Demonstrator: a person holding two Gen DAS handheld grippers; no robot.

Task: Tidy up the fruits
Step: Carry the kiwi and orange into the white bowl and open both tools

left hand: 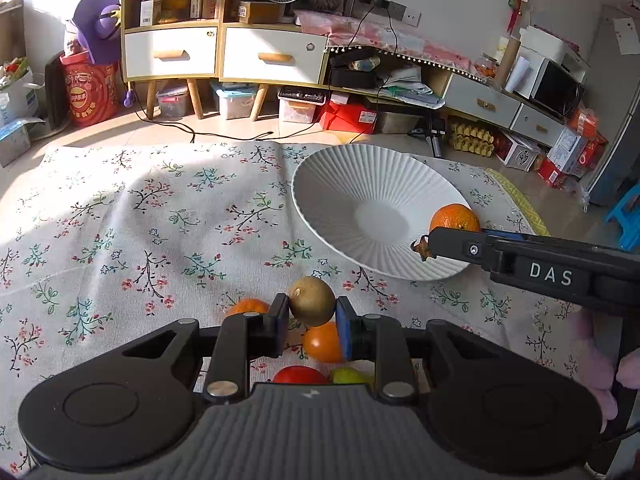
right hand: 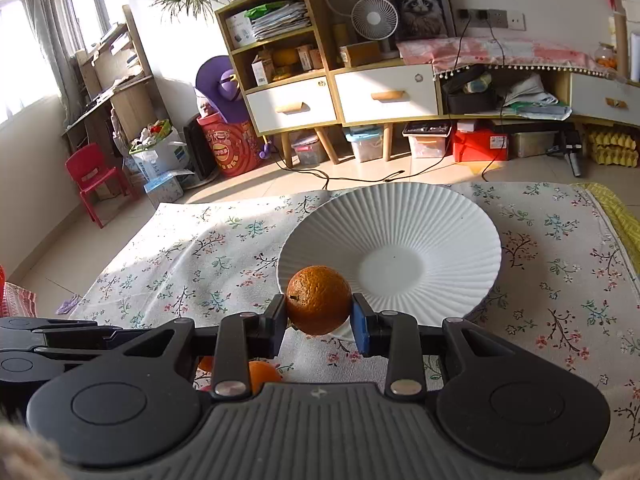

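Fruits are gripped in both fingers: right gripper (right hand: 319,314) holds the orange (right hand: 318,300) at the plate's (right hand: 460,216) near rim, nearer than left gripper (left hand: 312,320) with kiwi (left hand: 312,301).

A: What is the left gripper (left hand: 313,326) like?
B: Black linkage arms with silver rivets, a ribbed grey housing behind them, and blue pads on its fingers (left hand: 343,330).
A: And the right gripper (right hand: 319,322)?
B: The same build; white "DAS" lettering along its side.
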